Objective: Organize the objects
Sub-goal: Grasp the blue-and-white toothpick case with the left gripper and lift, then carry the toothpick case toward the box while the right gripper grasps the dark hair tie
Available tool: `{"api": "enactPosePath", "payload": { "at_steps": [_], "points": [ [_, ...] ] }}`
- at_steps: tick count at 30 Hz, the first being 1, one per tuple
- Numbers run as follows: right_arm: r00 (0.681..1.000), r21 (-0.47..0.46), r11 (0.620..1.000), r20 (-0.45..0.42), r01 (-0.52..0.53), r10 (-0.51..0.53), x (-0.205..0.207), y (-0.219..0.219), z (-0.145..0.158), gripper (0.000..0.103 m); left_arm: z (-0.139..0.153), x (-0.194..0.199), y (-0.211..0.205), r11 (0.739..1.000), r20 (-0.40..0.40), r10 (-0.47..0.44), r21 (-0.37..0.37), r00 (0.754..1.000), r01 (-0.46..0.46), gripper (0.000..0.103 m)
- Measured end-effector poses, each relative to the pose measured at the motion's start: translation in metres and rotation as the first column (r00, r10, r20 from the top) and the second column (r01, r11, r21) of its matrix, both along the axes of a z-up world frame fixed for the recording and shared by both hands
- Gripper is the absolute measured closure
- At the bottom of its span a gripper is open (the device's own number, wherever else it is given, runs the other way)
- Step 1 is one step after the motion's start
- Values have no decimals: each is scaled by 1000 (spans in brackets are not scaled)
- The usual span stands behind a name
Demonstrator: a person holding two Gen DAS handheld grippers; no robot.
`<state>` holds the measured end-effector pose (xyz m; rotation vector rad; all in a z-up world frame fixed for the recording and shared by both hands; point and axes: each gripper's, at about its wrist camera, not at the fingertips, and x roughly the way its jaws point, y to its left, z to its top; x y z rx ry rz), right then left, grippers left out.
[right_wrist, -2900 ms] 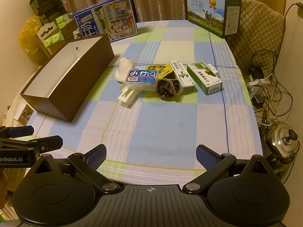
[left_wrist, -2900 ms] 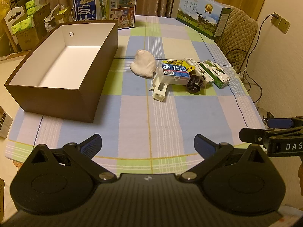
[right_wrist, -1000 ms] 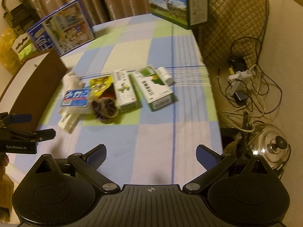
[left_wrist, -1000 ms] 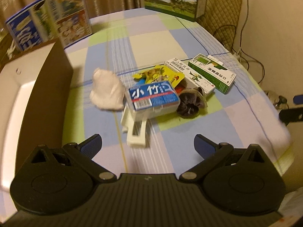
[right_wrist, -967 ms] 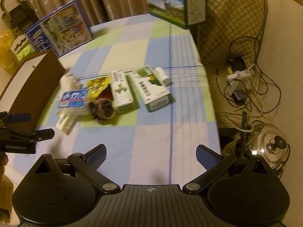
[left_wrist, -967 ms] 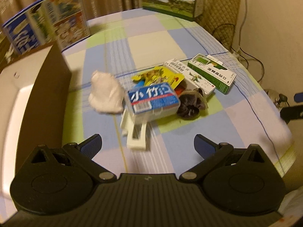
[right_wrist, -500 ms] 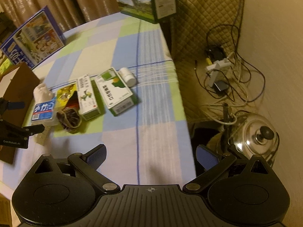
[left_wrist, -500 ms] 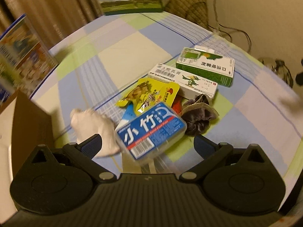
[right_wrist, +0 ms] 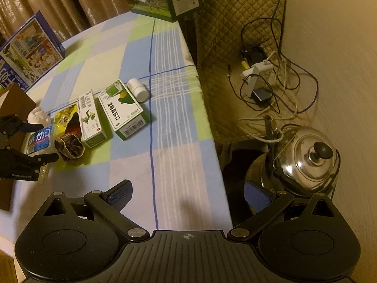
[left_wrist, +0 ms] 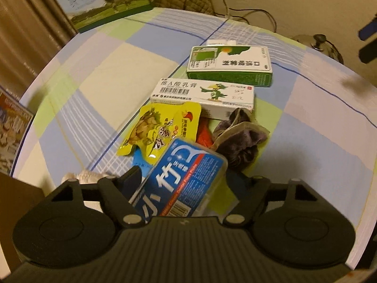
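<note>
Flanking blue box [left_wrist: 179,179], purple pouch [left_wrist: 238,141] beside

Our right gripper [right_wrist: 187,194] and left gripper [left_wrist: 183,176] share one build: matte black ribbed bodies, round-embossed triangular linkage plates, silver pivot screws, blue ribbed finger pads [right_wrist: 120,194], and white lettering.

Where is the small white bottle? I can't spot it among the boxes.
In the right wrist view, the white bottle lies on its side on the tablecloth, just behind the green medicine box.
</note>
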<state>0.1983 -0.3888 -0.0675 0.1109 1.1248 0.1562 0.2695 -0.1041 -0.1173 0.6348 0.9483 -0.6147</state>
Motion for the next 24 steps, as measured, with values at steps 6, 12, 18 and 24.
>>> {"api": "enactPosePath", "payload": {
  "at_steps": [6,12,18,24],
  "points": [
    [1000,7,1000,1,-11,11,5,5,-3,4,13,-6,3,1000,33,18,-15,999,-18,39],
    [999,26,999,14,-40,39,11,12,-5,4,32,-14,16,978,53,202,-65,978,-198,45],
    [996,45,995,21,-87,86,20,23,-8,9,42,-32,43,895,16,431,-135,902,-425,45],
    [990,53,989,14,-140,139,25,40,-14,12,42,-49,68,808,-33,572,-150,819,-570,45]
  ]
}}
